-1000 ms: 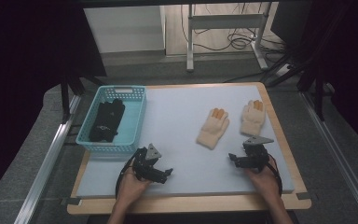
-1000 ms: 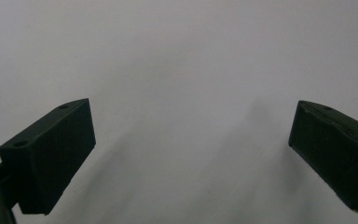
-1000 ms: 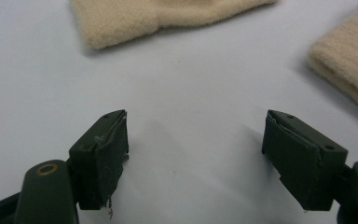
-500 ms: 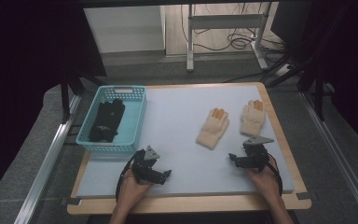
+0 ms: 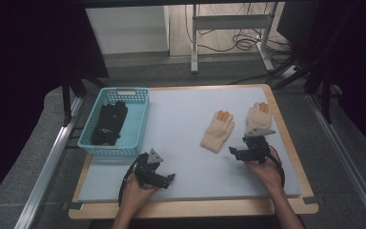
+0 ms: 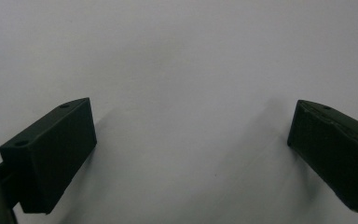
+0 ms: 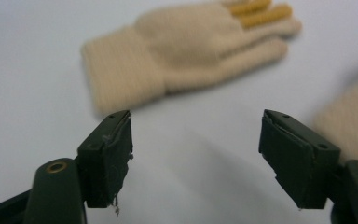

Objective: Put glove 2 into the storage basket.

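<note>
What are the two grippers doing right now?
Left gripper: open, holding nothing.
Right gripper: open, holding nothing, near the beige glove.

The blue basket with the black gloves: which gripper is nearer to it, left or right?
Left. The left gripper sits just below the blue basket, near its front corner. The right gripper is far across the mat, beside the beige gloves.

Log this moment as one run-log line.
right gripper: open, jaws closing slightly, nothing between, nearing left beige glove | left gripper: open over mat | black gloves: in blue basket
</note>
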Demonstrator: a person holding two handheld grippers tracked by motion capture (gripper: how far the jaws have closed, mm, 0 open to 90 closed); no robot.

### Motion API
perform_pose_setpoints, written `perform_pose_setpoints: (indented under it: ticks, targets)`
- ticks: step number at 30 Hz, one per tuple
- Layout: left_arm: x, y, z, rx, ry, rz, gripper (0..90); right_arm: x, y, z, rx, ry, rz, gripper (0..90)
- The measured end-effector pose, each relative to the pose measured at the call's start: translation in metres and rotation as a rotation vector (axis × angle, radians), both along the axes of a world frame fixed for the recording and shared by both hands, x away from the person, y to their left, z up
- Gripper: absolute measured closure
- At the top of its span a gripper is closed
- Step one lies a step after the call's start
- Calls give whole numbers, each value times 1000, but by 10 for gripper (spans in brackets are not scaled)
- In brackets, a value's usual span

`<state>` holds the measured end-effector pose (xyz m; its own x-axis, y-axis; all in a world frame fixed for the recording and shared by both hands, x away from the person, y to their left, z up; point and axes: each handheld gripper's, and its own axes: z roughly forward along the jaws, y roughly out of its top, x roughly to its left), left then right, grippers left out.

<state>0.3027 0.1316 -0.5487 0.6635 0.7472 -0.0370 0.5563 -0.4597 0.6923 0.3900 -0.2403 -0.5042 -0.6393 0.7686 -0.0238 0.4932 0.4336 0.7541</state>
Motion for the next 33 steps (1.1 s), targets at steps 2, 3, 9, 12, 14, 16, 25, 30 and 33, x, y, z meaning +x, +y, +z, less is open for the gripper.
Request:
perform_pose_setpoints:
  ticks: [2, 3, 9, 12, 14, 16, 25, 30, 33]
  targets:
    - [0, 0, 0, -1, 0, 0, 13, 10, 9, 7, 2, -4, 16, 299]
    - [0, 0, 0, 0, 0, 0, 13, 14, 12, 10, 2, -7, 22, 310]
    - [0, 0, 0, -1, 0, 0, 13, 50, 40, 16, -12, -3, 28, 475]
    - [0, 0, 0, -1, 0, 1, 13, 59, 45, 12, -14, 10, 32, 479]
    - [0, 0, 0, -1, 0, 0, 13, 67, 51, 7, -20, 29, 37, 448]
    - [0, 0, 0, -1, 0, 0, 13, 73, 57, 2, -25, 33, 36, 367]
    - [0, 0, 0, -1, -1, 1, 14, 86, 72, -17, -52, 69, 58, 408]
    - [0, 0, 0, -1, -1, 1, 13, 83, 70, -17, -47, 73, 84, 510]
    - [0, 0, 0, -1, 0, 1, 13, 83, 66, -13, -20, 89, 92, 526]
